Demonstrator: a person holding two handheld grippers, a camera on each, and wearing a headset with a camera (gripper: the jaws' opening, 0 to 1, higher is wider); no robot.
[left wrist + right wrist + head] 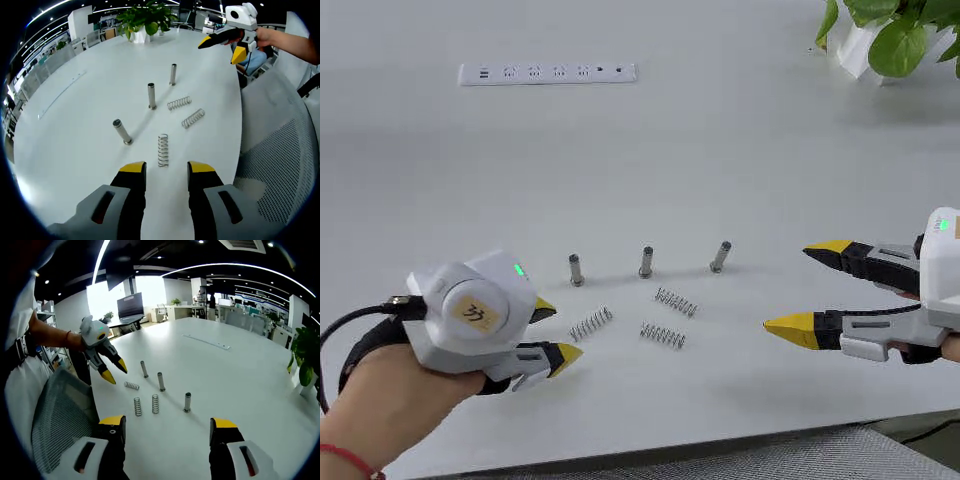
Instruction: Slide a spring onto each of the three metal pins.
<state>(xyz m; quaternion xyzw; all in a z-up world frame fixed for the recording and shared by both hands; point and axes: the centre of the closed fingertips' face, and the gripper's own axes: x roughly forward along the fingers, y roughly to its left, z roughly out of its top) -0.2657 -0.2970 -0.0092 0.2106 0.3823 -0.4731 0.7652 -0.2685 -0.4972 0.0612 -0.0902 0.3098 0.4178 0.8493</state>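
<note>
Your left gripper (560, 331), white and grey plastic with yellow tips, is held by your left hand (380, 400) at the left of the middle grey metal pin (646, 261), jaws slightly apart, gripping nothing. Your right gripper (790, 287), at the right of this pin, has its jaws spread wide.

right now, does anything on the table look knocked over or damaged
Nothing stands out: three short metal pins stand in a row, three coiled wire springs lie loose in front, none looks bent.

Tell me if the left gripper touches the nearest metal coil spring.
Apart. Head view: bare white table shows between the left gripper and the nearest metal coil spring.
</note>
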